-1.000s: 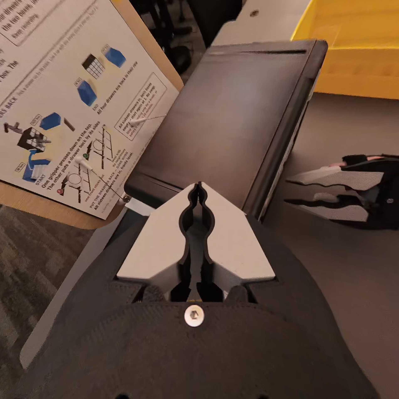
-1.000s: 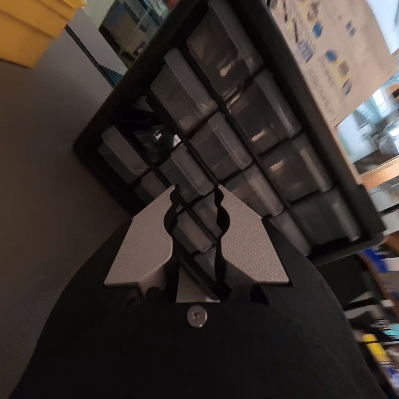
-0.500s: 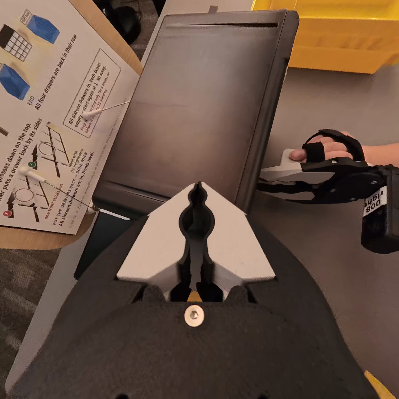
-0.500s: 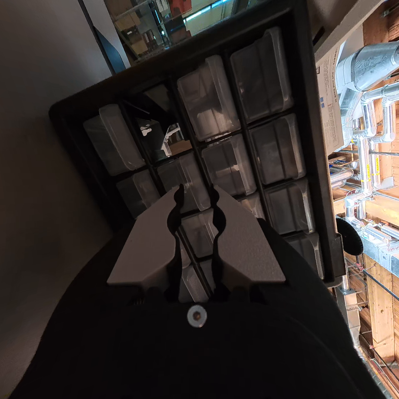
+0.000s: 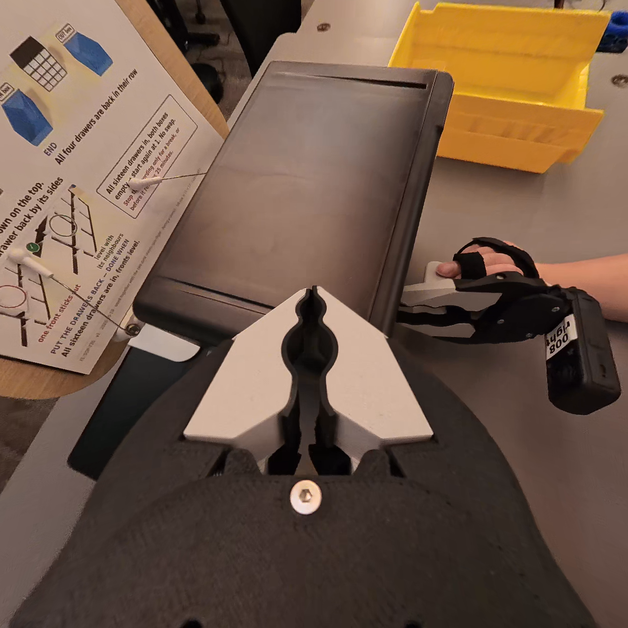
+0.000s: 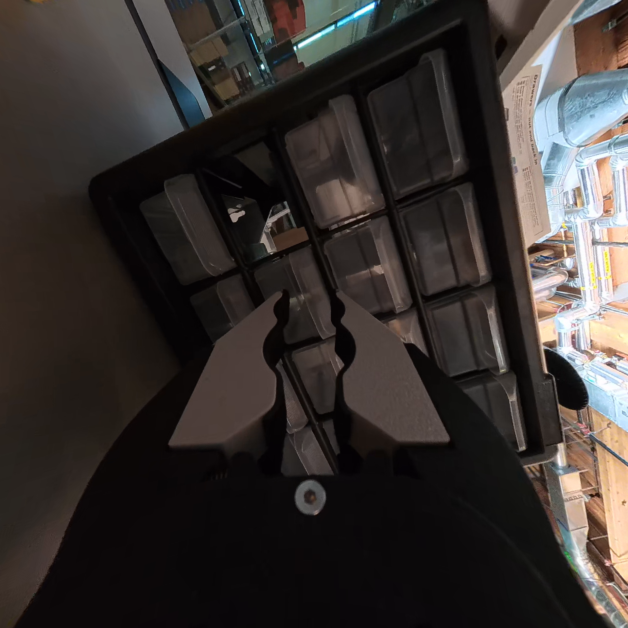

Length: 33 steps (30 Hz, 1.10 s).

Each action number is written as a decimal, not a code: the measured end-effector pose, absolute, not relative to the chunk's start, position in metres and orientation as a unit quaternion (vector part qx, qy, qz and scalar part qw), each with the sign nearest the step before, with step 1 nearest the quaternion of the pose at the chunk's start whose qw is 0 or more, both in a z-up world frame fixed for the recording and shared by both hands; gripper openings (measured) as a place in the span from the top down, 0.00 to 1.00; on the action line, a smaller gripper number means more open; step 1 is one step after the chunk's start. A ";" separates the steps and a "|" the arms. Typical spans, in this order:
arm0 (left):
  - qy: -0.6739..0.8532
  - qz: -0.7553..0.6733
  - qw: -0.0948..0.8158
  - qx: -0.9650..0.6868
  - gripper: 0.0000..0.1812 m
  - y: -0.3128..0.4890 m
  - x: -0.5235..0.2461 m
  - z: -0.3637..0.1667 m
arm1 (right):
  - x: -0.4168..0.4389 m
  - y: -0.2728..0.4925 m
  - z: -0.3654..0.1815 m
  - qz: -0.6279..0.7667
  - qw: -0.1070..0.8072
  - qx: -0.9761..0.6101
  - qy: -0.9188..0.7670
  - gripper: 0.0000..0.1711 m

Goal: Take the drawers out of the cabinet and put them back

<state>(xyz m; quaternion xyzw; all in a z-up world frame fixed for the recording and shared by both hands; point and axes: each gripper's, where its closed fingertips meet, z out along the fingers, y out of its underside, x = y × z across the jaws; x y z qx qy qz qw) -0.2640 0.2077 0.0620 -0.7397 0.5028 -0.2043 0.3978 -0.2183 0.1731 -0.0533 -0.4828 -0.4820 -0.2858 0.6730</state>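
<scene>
The black cabinet stands on the grey table, its flat top facing the left wrist view. My left gripper is shut and empty, its tips over the near edge of that top. My right gripper, held by a hand, is at the cabinet's front face. The right wrist view is rolled sideways and shows the cabinet frame with several clear drawers. One slot is empty. My right gripper is open, with a clear drawer front showing between its fingers.
A yellow bin stands behind and right of the cabinet. An instruction sheet on a wooden board leans at the cabinet's left. Grey table lies to the right of the cabinet. The left gripper's tips are roughly 15 cm from the right gripper's.
My right gripper has moved in to the cabinet's front and rolled sideways, so the drawers look larger. The left gripper stays shut over the top's near edge.
</scene>
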 end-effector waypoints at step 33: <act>0.502 -0.338 0.468 -0.644 1.00 0.206 -0.265 0.064 | -0.216 0.177 -0.051 -0.338 0.668 -0.448 -0.489 0.94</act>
